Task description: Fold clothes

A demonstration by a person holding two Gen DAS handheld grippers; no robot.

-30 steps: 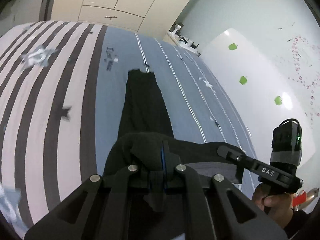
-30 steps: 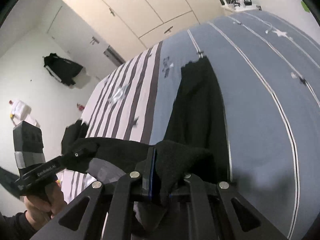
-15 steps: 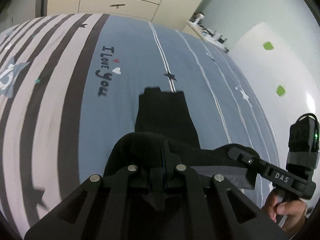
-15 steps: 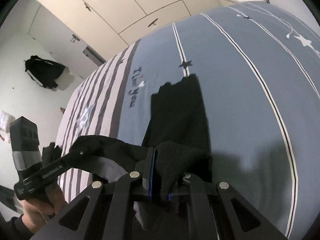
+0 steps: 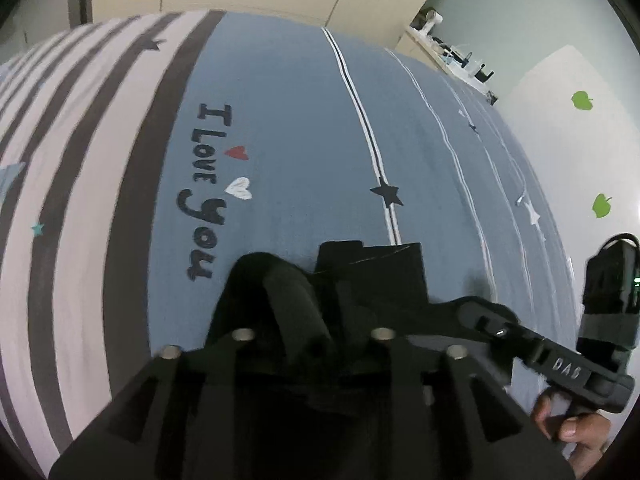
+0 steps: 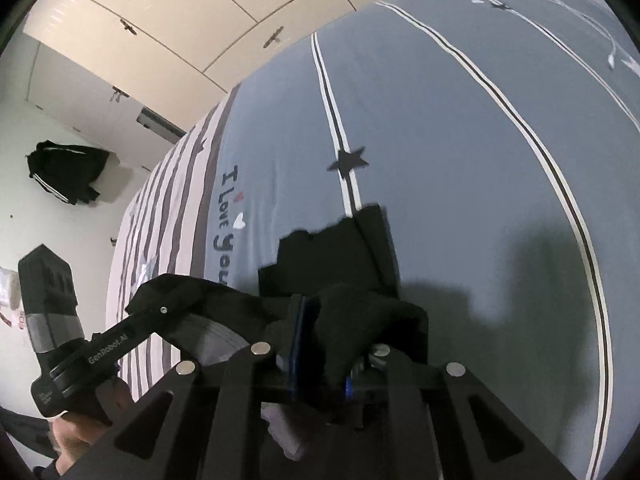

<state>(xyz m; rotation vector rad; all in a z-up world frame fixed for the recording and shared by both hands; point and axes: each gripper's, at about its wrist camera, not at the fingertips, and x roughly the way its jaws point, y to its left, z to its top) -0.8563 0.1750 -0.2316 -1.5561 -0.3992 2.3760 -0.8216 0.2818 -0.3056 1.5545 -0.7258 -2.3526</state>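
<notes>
On the blue striped bedspread (image 5: 300, 120), a black soft-fabric garment (image 5: 380, 276) is laid doubled over itself; its carried edge is being released, left gripper (image 5: 312, 320) and right gripper (image 6: 332, 340) jaws opening, cloth between them

- Blue bedsheet (image 5: 288, 128) with thin white-and-black lines, dark stars and "I Love You" lettering (image 5: 204, 192) is spread on the bed; pink section with dark stripes (image 5: 68, 168) is seen at left.
- Cream wardrobe doors (image 6: 192, 20) with dark handles are seen behind.
- Black jacket with white stripes (image 6: 64, 172) is hung on the white wall.
- Green leaf stickers (image 5: 582, 101) are stuck on the wall at right.
</notes>
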